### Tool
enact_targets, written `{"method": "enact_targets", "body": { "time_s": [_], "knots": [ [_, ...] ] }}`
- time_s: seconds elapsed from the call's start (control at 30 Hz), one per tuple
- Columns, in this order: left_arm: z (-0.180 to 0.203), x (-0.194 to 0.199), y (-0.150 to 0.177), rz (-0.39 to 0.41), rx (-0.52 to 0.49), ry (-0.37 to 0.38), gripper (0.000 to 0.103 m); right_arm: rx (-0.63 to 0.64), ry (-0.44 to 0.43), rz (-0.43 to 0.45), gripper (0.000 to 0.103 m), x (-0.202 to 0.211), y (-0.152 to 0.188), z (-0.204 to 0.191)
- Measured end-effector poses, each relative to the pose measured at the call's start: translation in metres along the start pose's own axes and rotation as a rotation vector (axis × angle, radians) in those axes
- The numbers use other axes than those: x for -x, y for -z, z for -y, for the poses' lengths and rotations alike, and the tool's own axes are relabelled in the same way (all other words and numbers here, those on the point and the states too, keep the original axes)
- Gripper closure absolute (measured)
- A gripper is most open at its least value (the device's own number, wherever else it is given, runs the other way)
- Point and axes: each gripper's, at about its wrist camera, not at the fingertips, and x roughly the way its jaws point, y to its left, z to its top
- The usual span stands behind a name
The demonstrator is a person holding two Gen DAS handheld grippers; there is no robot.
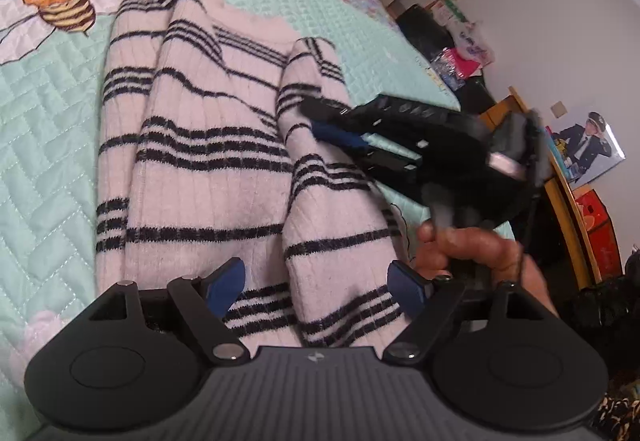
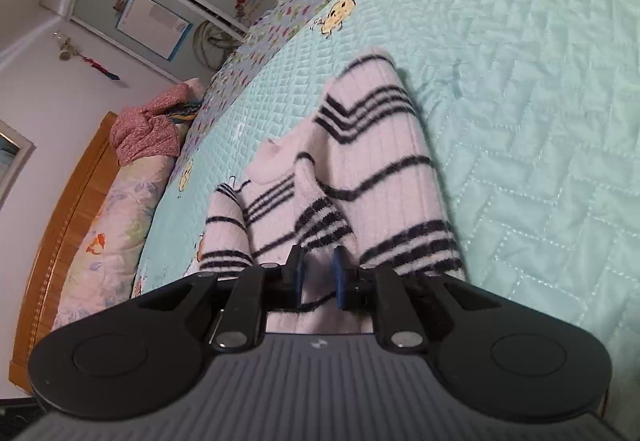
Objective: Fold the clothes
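Note:
A pale pink sweater with black stripes [image 1: 208, 145] lies on the mint quilted bedspread [image 1: 48, 129], both sleeves folded in over the body. My left gripper [image 1: 316, 287] is open and empty, its blue pads spread wide just above the sweater's near hem. My right gripper [image 1: 340, 129] shows in the left wrist view at the right sleeve, held by a hand [image 1: 472, 253]. In the right wrist view the right gripper [image 2: 318, 277] has narrow jaws pinching a fold of the sweater [image 2: 380, 177] between the blue pads.
A bee print [image 1: 60, 3] is on the bedspread at far left. A wooden bed frame [image 2: 60, 233] and a crumpled red cloth [image 2: 148, 129] lie beyond the bed edge. Shelves and clutter [image 1: 460, 41] stand off the bed's right side.

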Motion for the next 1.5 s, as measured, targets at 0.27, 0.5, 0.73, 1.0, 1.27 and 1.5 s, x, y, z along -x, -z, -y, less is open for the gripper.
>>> {"method": "enact_targets", "body": {
  "time_s": [0.27, 0.5, 0.73, 1.0, 1.27, 1.5],
  "knots": [
    [0.012, -0.007, -0.005, -0.061, 0.040, -0.098, 0.022, 0.006, 0.059, -0.043, 0.077, -0.033, -0.036, 0.005],
    [0.008, 0.017, -0.016, -0.010, 0.101, -0.082, 0.023, 0.021, 0.116, -0.077, 0.075, -0.030, -0.043, -0.013],
    [-0.009, 0.038, -0.021, 0.063, 0.209, -0.071, 0.023, 0.319, 0.054, -0.129, 0.042, -0.057, -0.044, -0.088],
    [-0.022, 0.048, -0.018, 0.061, 0.213, -0.041, 0.023, 0.421, 0.038, -0.171, 0.042, -0.118, -0.050, -0.124],
    [-0.027, 0.046, -0.026, 0.019, 0.194, -0.074, 0.023, 0.489, 0.117, -0.213, 0.092, -0.136, -0.028, -0.121],
    [-0.026, 0.035, -0.039, -0.022, 0.118, -0.149, 0.022, 0.475, 0.174, -0.185, 0.088, -0.124, -0.036, -0.109]
  ]
}}
